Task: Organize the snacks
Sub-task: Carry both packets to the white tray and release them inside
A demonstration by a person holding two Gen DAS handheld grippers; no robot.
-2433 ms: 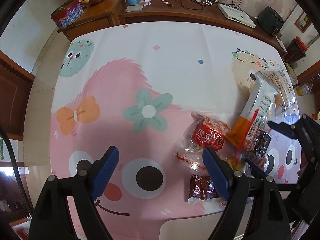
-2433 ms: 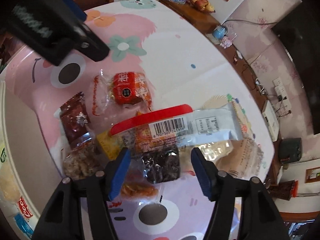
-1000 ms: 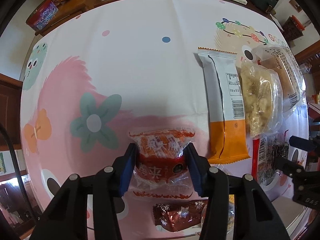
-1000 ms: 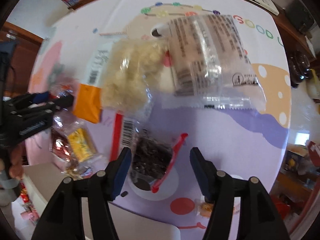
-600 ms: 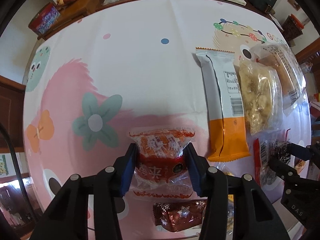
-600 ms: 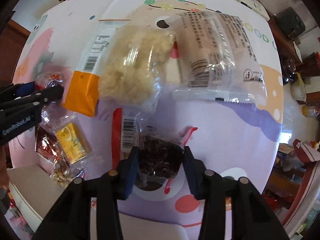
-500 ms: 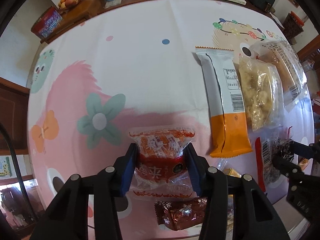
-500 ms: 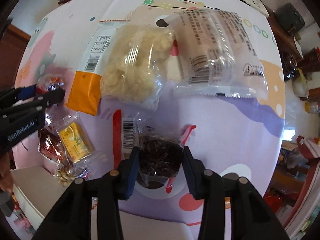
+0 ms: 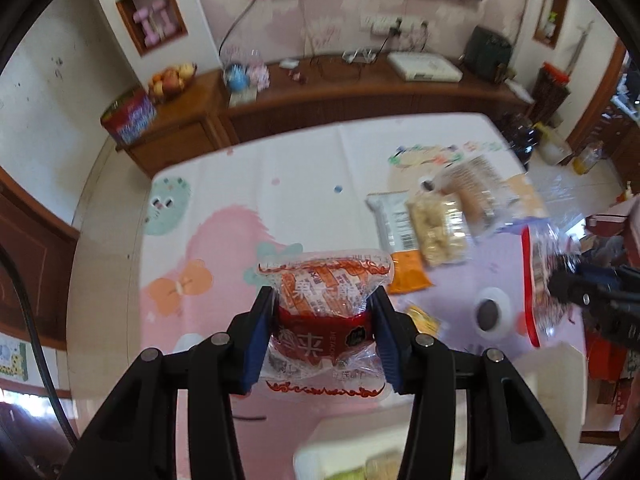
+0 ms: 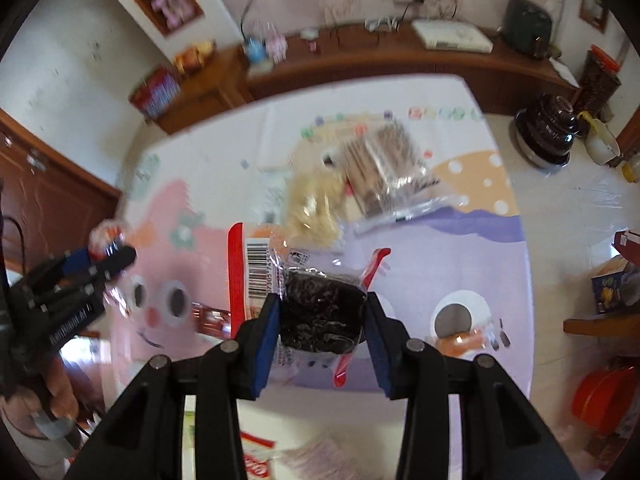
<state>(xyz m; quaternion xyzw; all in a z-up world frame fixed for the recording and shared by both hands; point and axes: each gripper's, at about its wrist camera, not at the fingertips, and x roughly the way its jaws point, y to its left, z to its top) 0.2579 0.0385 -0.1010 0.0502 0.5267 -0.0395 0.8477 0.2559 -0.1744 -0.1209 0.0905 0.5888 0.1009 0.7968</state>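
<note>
Your left tool pinches the red rice-cracker packet, lifted clear above the worktop. Your right tool pinches the clear red-edged bag of dark snacks, also raised off the cloth. The orange-ended packet, the pale puffed-snack bag and the brown biscuit pack lie side by side near the worktop's right edge.

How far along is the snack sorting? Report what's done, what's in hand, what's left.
Done: nothing visibly sorted yet. In hand: the left gripper is shut on a red snack pack, and the right gripper is shut on a dark snack bag; both are off the table. Left: the orange-and-white packet, puffed snack bag, biscuit bag and small yellow packet.
</note>
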